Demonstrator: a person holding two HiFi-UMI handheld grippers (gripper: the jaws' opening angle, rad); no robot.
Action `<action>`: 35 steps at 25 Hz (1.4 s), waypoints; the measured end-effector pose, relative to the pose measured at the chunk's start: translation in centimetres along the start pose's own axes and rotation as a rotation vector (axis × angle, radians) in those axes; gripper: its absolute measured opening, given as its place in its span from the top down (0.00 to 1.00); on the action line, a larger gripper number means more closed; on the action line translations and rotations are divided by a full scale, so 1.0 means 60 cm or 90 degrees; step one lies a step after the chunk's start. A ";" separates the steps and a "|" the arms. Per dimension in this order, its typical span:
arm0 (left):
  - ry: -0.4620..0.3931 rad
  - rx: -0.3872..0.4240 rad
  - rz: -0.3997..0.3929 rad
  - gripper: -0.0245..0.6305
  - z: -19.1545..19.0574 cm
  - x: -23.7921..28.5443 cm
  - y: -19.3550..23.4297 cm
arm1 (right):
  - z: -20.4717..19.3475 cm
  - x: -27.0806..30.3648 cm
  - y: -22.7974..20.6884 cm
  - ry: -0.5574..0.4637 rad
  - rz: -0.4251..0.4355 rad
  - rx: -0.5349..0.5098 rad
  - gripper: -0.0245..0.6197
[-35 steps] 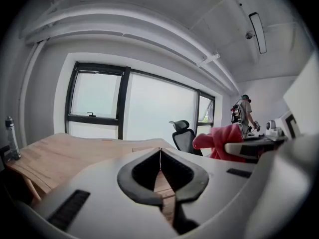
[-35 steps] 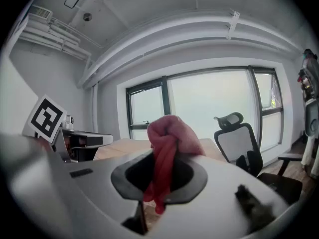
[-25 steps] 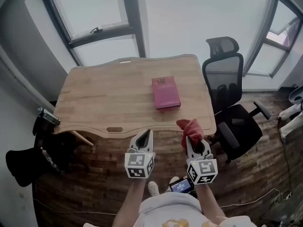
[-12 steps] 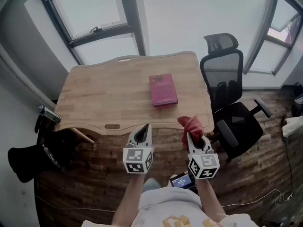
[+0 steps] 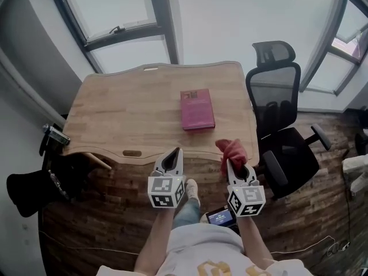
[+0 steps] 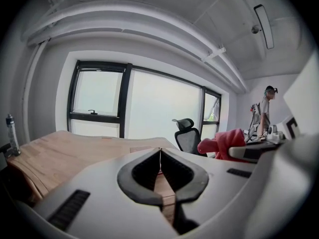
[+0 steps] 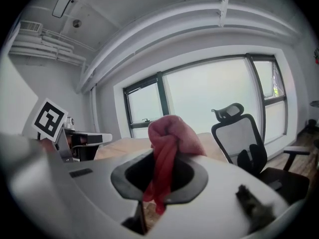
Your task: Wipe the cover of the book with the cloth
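Note:
A pink book [image 5: 197, 109] lies flat on the wooden table [image 5: 126, 114], toward its right half. A red cloth [image 5: 231, 152] is bunched up in my right gripper [image 5: 233, 164], which is shut on it just off the table's near edge; the cloth [image 7: 169, 138] fills the jaws in the right gripper view. My left gripper [image 5: 171, 161] is shut with nothing in it, also short of the near edge. In the left gripper view its jaws [image 6: 160, 153] meet in a thin line, and the cloth [image 6: 222, 142] shows at the right.
A black office chair [image 5: 279, 105] stands right of the table. A dark camera rig [image 5: 52, 140] and a black shape stand by the table's left corner. A bottle [image 6: 12, 133] stands at the left. A person [image 6: 265, 111] stands far right. Wooden floor lies below me.
The view has shifted slightly; the table and book sit a little lower and closer in frame. Both grippers keep their pose, the right one still holding the cloth.

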State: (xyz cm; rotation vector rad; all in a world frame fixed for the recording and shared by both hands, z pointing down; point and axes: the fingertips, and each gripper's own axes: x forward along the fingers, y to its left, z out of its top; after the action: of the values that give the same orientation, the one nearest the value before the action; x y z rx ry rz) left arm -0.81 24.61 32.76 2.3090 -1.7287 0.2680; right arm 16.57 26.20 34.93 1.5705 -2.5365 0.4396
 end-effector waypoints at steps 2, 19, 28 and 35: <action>0.004 -0.003 -0.002 0.94 0.000 0.027 0.007 | -0.001 0.021 -0.008 0.006 0.002 -0.004 0.87; 0.049 -0.018 -0.060 0.94 0.050 0.343 0.135 | 0.050 0.331 -0.078 0.072 -0.028 -0.021 0.87; 0.066 0.002 -0.100 0.94 0.045 0.445 0.182 | 0.071 0.456 -0.077 0.079 -0.037 -0.042 0.87; 0.047 0.002 -0.082 0.94 0.064 0.467 0.207 | 0.081 0.455 -0.093 0.077 -0.069 -0.051 0.87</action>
State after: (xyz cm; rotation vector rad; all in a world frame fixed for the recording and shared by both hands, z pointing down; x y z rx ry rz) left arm -4.81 -5.49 38.27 2.3689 -1.5380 0.3274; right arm 9.46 -0.95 38.34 1.5926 -2.3378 0.4022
